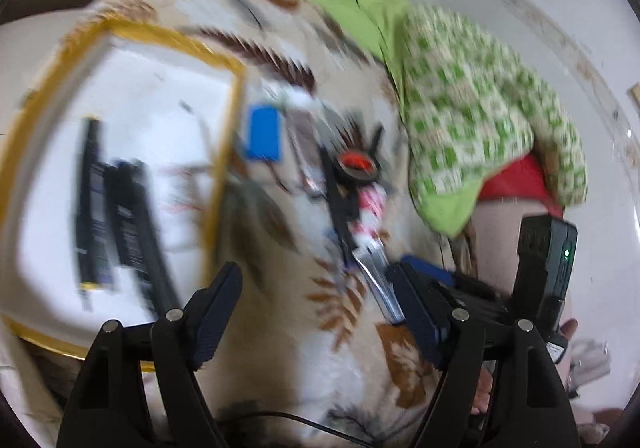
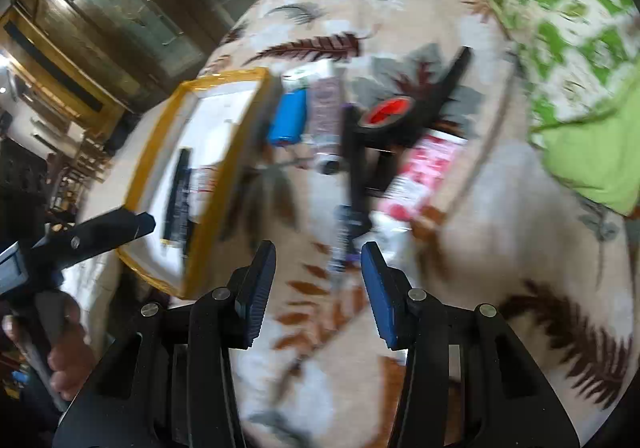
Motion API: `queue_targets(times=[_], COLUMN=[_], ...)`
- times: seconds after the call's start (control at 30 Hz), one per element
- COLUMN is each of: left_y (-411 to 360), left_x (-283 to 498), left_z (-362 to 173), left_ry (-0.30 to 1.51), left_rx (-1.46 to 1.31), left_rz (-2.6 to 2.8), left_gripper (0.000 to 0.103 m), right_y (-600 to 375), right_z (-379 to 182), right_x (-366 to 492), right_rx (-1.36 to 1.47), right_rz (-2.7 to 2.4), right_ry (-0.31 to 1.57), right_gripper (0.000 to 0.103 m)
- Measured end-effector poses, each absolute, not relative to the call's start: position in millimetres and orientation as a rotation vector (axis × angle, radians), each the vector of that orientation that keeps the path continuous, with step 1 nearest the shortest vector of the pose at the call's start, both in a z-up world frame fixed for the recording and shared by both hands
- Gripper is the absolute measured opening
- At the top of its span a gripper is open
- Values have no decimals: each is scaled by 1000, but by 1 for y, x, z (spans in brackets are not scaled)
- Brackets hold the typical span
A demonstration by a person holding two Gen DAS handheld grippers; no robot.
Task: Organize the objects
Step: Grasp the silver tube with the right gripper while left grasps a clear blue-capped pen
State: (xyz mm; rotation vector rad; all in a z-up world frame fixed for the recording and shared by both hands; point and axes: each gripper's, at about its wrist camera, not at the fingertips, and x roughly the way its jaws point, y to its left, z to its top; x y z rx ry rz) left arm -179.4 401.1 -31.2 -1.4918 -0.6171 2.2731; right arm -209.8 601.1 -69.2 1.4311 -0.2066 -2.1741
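Note:
A white tray with a yellow rim (image 1: 224, 176) (image 2: 208, 208) lies on a leaf-patterned blanket and holds long dark items (image 1: 120, 208) (image 2: 180, 192). Right of it lie a blue item (image 1: 264, 132) (image 2: 288, 116), a purple tube (image 2: 326, 116), a red-and-black round thing (image 1: 356, 164) (image 2: 384, 112), a pink-and-white pack (image 1: 372, 208) (image 2: 424, 172) and a long dark stick (image 2: 354, 176). My left gripper (image 1: 316, 308) hangs open over the blanket beside the tray, holding nothing. My right gripper (image 2: 320, 288) is open, just short of the stick's near end, with nothing between its pads.
A green patterned cloth (image 1: 480, 120) (image 2: 580, 28) lies at the blanket's right, with red fabric (image 1: 516, 180) under it. A dark glass-fronted cabinet (image 2: 112, 8) stands behind. A person's hand (image 2: 64, 352) holds the left gripper. A black cable (image 1: 300, 420) crosses the near blanket.

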Motion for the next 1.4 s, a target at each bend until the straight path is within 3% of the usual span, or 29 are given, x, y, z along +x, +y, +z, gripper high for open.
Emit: queue_targets(times=[0.43,0.57,0.67,0.73,0.87,1.0,1.1,1.4], left_y=[442,462,480,487,499,515,507,452], left_x=[-208,-213,-220,-224,-228,-226,-222,-196], left_z=[-74,-84,-88,-91,-98,-110,-110,-94], left_ry=[-478,-360,-251,-181,-131,104,122,-171], left_rx=[-1696,-1727,-1738,-1745,-1763,-1769,-1729,-1712], left_rz=[2186,2184,2190,2218,2186,2247,2270,2216], left_gripper=[77,76,67,55,49,28,13,12], right_y=[608,606,615,621,621,621,623,628], right_z=[-113,-117,-116,-117,-117,-118,-118,-120], right_x=[-206,-202,-204,-205,-205,-205,-205,-205], right_rx=[1509,1474,1474,1481,1490,1498,1504,1494], right_rz=[-2207,-2282,-2298,-2295,-2300,-2301,-2299,-2294], right_ry=[67,100,16,-39,-65,-95,-118,-168], right_gripper=[44,31,27,27,27,27,27,27])
